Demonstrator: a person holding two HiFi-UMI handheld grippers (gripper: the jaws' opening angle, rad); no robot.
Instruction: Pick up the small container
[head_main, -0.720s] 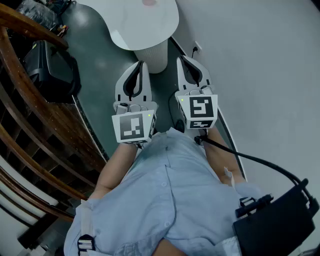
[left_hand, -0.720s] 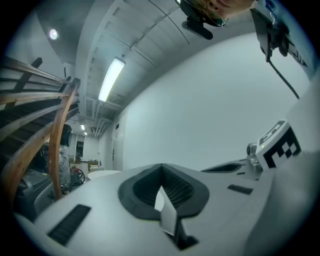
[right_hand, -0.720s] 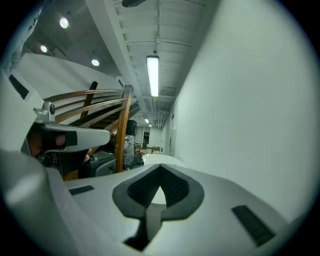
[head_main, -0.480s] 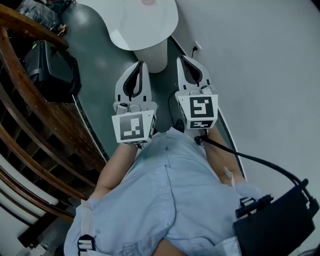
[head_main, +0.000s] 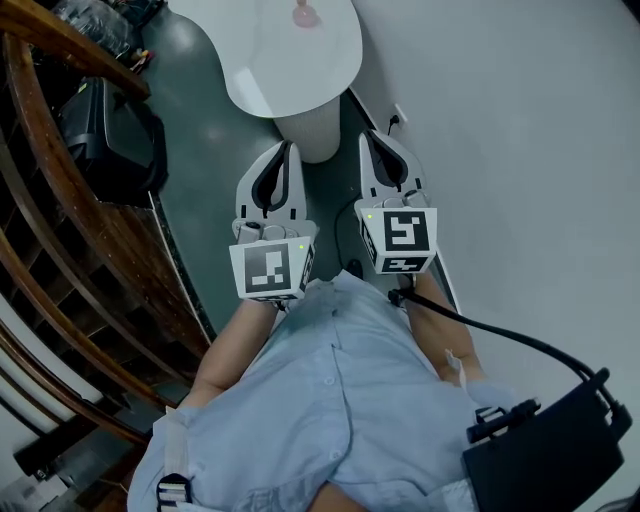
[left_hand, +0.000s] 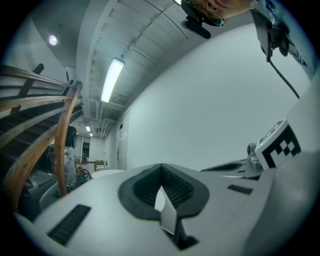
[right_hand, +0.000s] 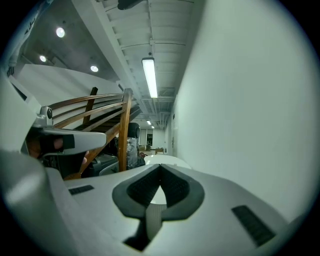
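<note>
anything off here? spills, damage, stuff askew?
Nothing stands out. The left tongs and right tongs are both shut and empty, side by side short of the white table. A small pink thing sits on it, too small to judge. No spill or damage shows.

Head camera up top, looking steeply down past a pale blue shirt (head_main: 330, 400) onto the left hand-held gripper (head_main: 286, 150) and right hand-held gripper (head_main: 369, 136), both close below. The white rounded table (head_main: 290, 60) lies farther ahead. Each gripper camera sits low behind its own jaws, facing forward along the room. All three views share that table, the curved brown wooden railing (head_main: 60, 240) at left and the plain white wall (head_main: 520, 150) at right.
</note>
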